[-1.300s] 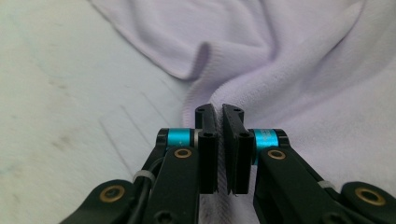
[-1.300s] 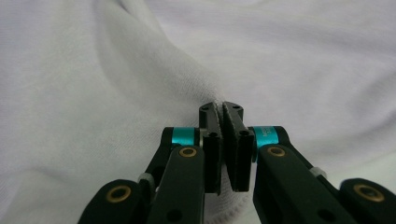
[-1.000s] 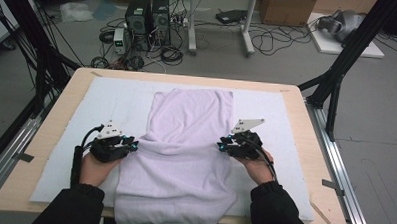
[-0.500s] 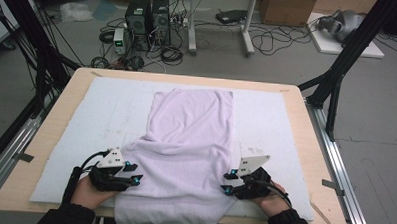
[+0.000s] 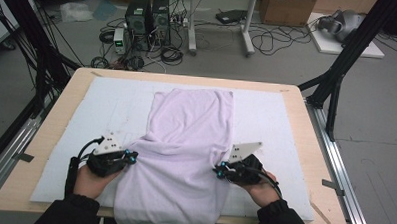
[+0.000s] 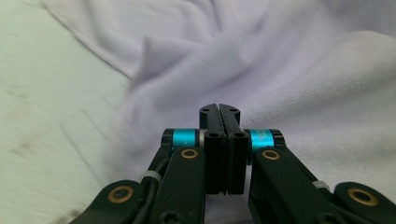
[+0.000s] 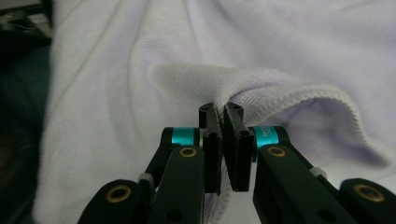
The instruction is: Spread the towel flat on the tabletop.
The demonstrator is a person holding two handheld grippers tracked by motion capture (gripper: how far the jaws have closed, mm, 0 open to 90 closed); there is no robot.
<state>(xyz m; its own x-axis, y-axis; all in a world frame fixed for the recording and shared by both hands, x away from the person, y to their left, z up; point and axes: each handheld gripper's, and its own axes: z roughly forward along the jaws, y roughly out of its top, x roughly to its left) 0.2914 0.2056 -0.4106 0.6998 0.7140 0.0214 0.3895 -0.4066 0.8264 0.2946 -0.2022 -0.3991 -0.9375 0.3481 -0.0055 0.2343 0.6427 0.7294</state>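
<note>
Left claw [image 5: 131, 157] and right claw [image 5: 218, 169] each pinching pale lilac cloth [image 5: 185, 141], soft, rumpled, hemmed edge

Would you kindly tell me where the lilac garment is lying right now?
High view: lilac garment lies mid-table on the white mat, near end hanging over the table's front edge.

garment [image 5: 185, 156] near end: cut off by bottom edge of high view, hanging past table [image 5: 50, 137] front
forearms: cropped at bottom of high view
mat [image 6: 42, 116], left of left gripper view: motion-blurred
cloth between left gripper [image 6: 219, 109] jaws: too close to tell
left of right gripper view: dark, unreadable
</note>
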